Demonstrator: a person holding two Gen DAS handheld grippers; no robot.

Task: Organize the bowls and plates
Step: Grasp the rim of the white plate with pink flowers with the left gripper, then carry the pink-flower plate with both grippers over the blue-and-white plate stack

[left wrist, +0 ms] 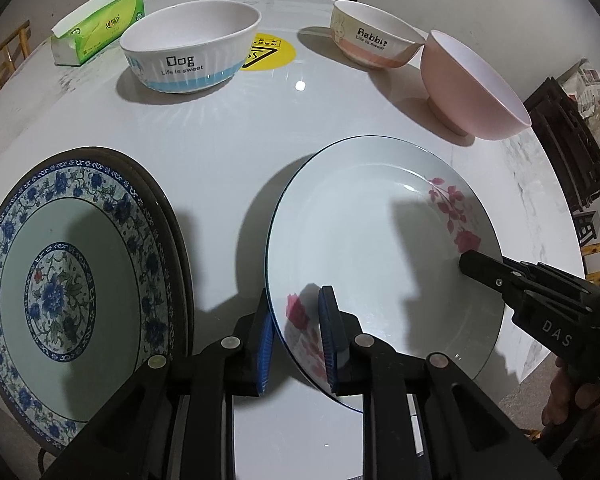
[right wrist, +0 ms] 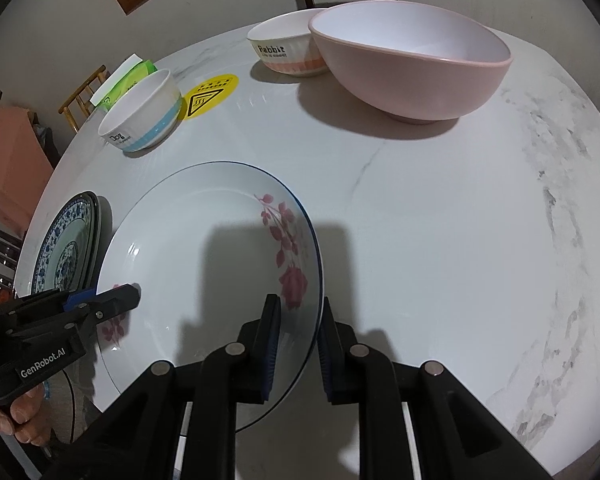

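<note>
A white marbled table [left wrist: 228, 152] bears three bowls [left wrist: 192, 54], stacked blue-patterned plates [left wrist: 76, 280], a tissue pack [left wrist: 96, 32].

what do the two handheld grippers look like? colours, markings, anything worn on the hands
Both are matte black linkage frames with round silver pivot pins. Left gripper: black fingers with ribbed blue pads; white "GenRobot.AI" lettering on its body in the right wrist view. Right gripper: same build, with "DAS" on its side in the left wrist view. The hands on the handles look bare; no sleeves or cables clearly show.

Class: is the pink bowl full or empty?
Empty: the pink bowl shows only its bare white inside.
</note>
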